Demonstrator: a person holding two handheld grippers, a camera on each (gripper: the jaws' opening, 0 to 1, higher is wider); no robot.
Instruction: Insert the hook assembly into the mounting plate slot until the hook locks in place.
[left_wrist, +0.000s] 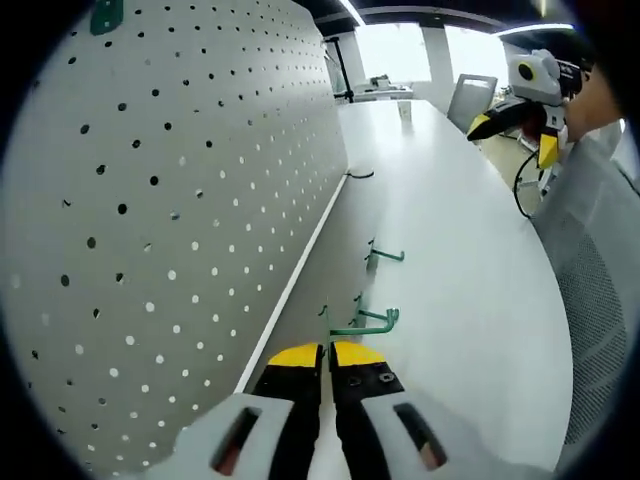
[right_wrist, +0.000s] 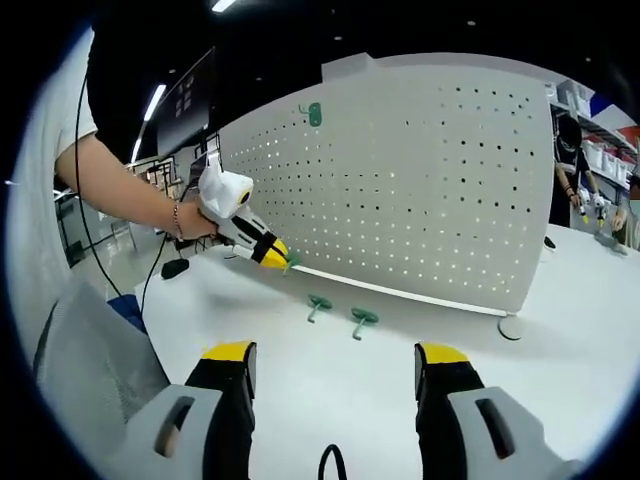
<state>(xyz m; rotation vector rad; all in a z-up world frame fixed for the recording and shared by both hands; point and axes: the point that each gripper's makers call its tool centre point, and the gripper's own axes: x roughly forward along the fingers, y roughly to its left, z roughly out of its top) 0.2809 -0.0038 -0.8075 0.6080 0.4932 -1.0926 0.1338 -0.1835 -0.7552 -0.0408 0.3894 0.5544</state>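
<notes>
The left gripper (left_wrist: 327, 362) is pinching a green wire hook (left_wrist: 362, 322), jaws pressed together on its near end; the hook's long axis is running forward along the jaws, with the perforated white pegboard (left_wrist: 180, 220) rising just to its left, so the coming move looks like a leftward swing into a hole; two more green hooks (right_wrist: 340, 315) are lying on the smooth white table (right_wrist: 330, 400); the right gripper (right_wrist: 335, 365) is hovering spread and empty, well apart.

A white table (right_wrist: 330, 380) carries two green hooks (right_wrist: 340, 312) and the upright pegboard (right_wrist: 420, 190).
</notes>
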